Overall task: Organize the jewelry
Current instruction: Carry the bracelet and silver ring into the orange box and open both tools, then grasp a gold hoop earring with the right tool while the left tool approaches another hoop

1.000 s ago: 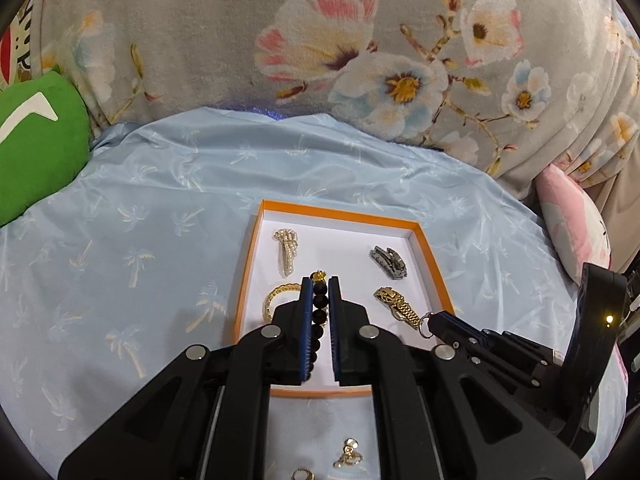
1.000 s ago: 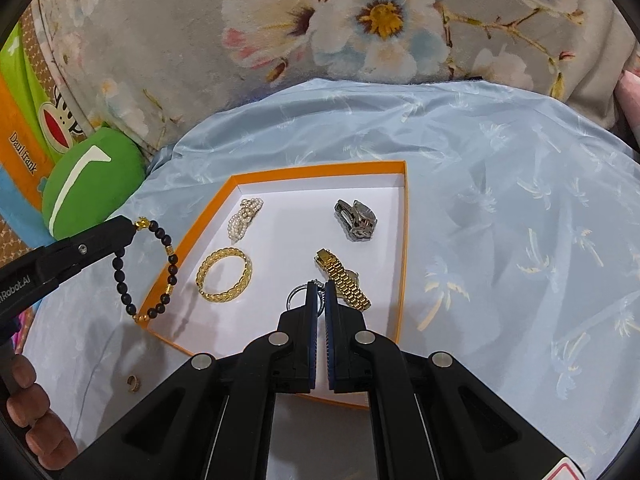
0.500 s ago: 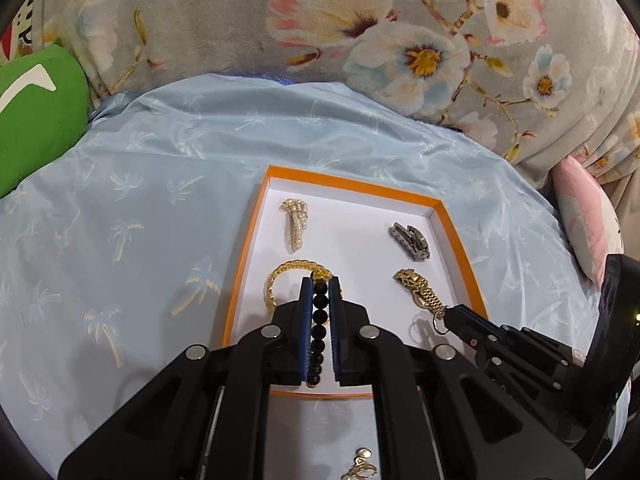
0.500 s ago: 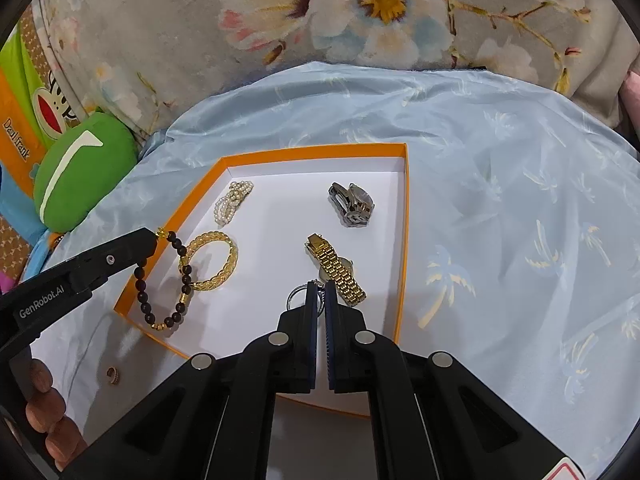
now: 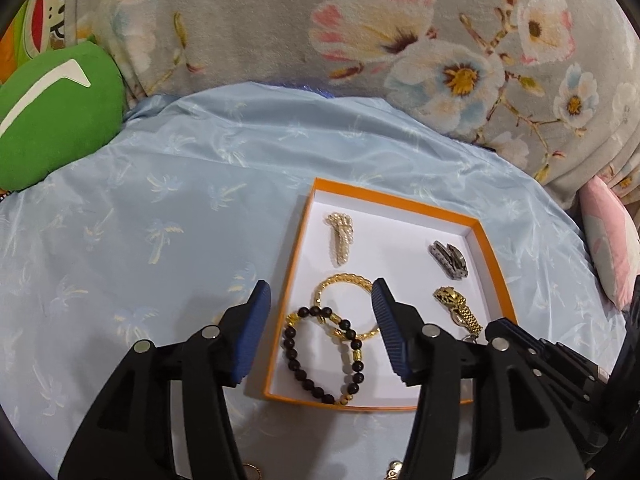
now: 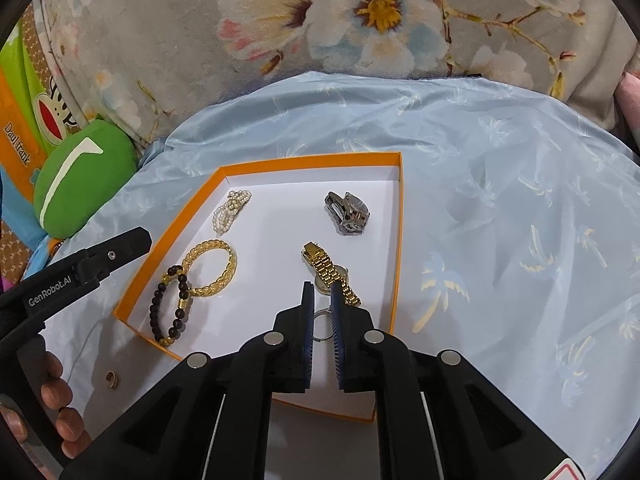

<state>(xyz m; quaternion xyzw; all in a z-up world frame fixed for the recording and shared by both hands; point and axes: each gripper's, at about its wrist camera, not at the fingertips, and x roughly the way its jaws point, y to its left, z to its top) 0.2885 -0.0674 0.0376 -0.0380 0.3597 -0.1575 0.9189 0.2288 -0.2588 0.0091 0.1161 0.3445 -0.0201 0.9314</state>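
An orange-rimmed white tray [image 5: 490,256] [image 6: 304,159] lies on a pale blue cloth. In it lie a black bead bracelet [image 5: 324,356] [image 6: 170,308], a gold chain bangle [image 5: 348,304] [image 6: 212,268], a pearl piece [image 5: 340,236] [image 6: 230,210], a silver watch [image 5: 448,260] [image 6: 348,212] and a gold watch [image 5: 458,310] [image 6: 328,272]. My left gripper [image 5: 320,320] is open above the bead bracelet. My right gripper [image 6: 322,312] has its jaws slightly parted around a small silver ring [image 6: 322,324] over the tray; its grip is unclear.
A green cushion [image 5: 52,120] [image 6: 80,176] lies at the far left, a floral blanket [image 5: 360,40] behind, a pink pillow [image 5: 612,248] at the right. A small gold ring [image 6: 112,378] lies on the cloth in front of the tray.
My left gripper opened and let the bead bracelet drop into the tray beside the gold bangle. My right gripper's jaws parted slightly around the ring.
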